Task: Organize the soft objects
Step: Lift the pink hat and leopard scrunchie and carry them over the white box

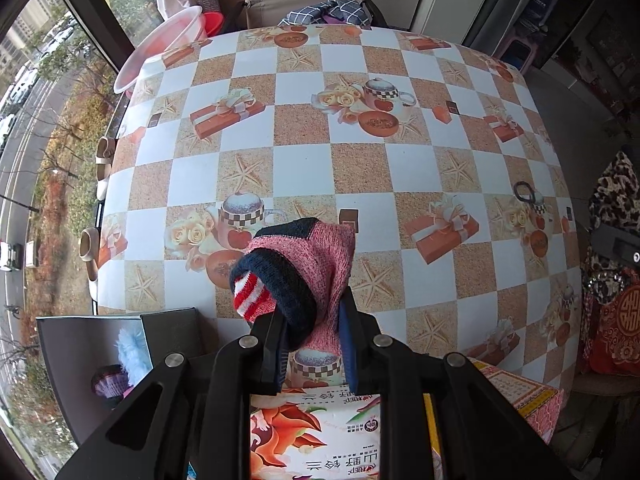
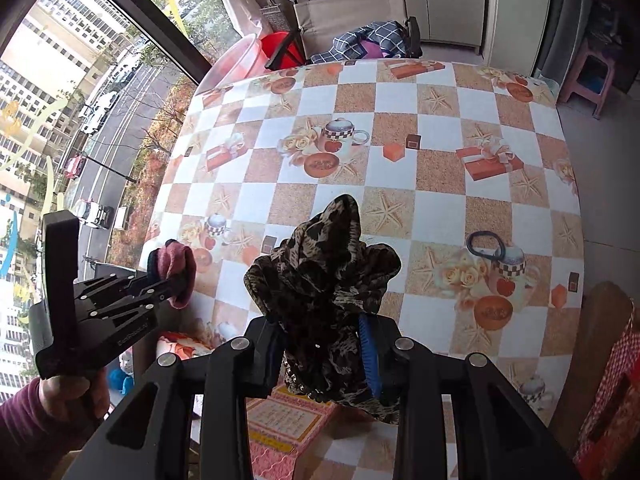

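**Two hand-held grippers, a soft thing in each, above the desk**

The left hand-held gripper [image 1: 310, 332] is clamped narrow on a knitted sock [image 1: 298, 264], pink with a navy band and a red-and-white striped cuff, bunched up and held clear of the desk [image 1: 360, 168]. The right hand-held gripper [image 2: 320, 340] is closed tight on a crumpled leopard-print cloth [image 2: 324, 276], brown and black, which spills out above and below the fingers. In the right wrist view the left hand-held gripper shows at the left, a hand [image 2: 72, 396] in a dark red sleeve gripping its handle.

At the near left, beside the desk's edge, stands an open dark box [image 1: 100, 344]; inside it lie a pale blue fluffy thing [image 1: 134, 350] and a purple knitted thing [image 1: 110, 382]. At the near edge, under the left hand-held gripper, lies a printed packet [image 1: 316, 432] with orange flowers, and just right of it a pink patterned box [image 1: 524, 396].

The desk wears a checked cloth printed with teapots, starfish and gift boxes. A dark hair tie [image 2: 486, 246] lies on it toward the right, well apart from both held things. At the far left edge a clear plastic basin [image 1: 164, 44] stands against the window, a red one [image 1: 212, 22] behind it. Beyond the far edge is a folding chair [image 2: 352, 12] with checked dark fabric [image 2: 368, 42] heaped on its seat.
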Demonstrator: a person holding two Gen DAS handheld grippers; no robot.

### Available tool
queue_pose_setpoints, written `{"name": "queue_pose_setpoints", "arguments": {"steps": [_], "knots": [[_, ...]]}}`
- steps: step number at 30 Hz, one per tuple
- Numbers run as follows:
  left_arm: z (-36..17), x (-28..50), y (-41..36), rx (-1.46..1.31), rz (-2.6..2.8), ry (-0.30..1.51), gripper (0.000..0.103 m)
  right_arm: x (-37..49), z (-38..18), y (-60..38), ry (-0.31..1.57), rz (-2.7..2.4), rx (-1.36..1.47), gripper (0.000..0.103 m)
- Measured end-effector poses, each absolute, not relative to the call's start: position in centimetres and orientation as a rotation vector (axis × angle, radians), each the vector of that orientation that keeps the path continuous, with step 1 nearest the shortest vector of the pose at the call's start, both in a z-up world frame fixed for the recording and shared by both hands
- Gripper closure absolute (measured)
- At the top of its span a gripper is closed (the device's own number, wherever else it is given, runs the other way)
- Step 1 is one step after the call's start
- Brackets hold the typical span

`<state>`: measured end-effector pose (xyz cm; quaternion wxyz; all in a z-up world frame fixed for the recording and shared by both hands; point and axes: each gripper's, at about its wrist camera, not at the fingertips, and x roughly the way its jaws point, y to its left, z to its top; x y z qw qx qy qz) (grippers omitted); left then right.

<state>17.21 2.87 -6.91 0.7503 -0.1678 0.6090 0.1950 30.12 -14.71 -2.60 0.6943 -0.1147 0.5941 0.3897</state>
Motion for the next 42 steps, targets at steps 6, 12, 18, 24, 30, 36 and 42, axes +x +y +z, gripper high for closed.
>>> {"name": "queue_pose_setpoints", "arguments": {"steps": [6, 12, 18, 24, 30, 36, 42], "knots": [[-5.8, 16.4, 2.2, -0.357, 0.389, 1.309, 0.079, 26.6, -0.4, -16.8, 1.332, 0.866, -0.227, 0.069], [-4.7, 15.6, 1.9, -0.357, 0.357, 1.284, 0.079, 22.4, 0.6, -18.7, 1.359, 0.859, -0.245, 0.069], [-3.4, 14.5, 1.7, -0.358, 0.328, 1.261, 0.079, 18.5, 1.1, -19.9, 1.377, 0.855, -0.271, 0.069], [-2.7, 13.6, 1.9, -0.360, 0.316, 1.246, 0.079, 14.6, 1.2, -20.2, 1.414, 0.875, -0.294, 0.069], [-2.0, 12.9, 1.9, -0.358, 0.294, 1.230, 0.079, 11.3, 1.2, -20.4, 1.425, 0.881, -0.349, 0.069], [-1.7, 12.2, 1.6, -0.355, 0.267, 1.223, 0.079, 9.6, 1.2, -21.3, 1.440, 0.848, -0.346, 0.069], [-0.6, 11.0, 1.5, -0.365, 0.249, 1.192, 0.079, 7.6, 1.1, -21.2, 1.458, 0.847, -0.346, 0.069]]}}
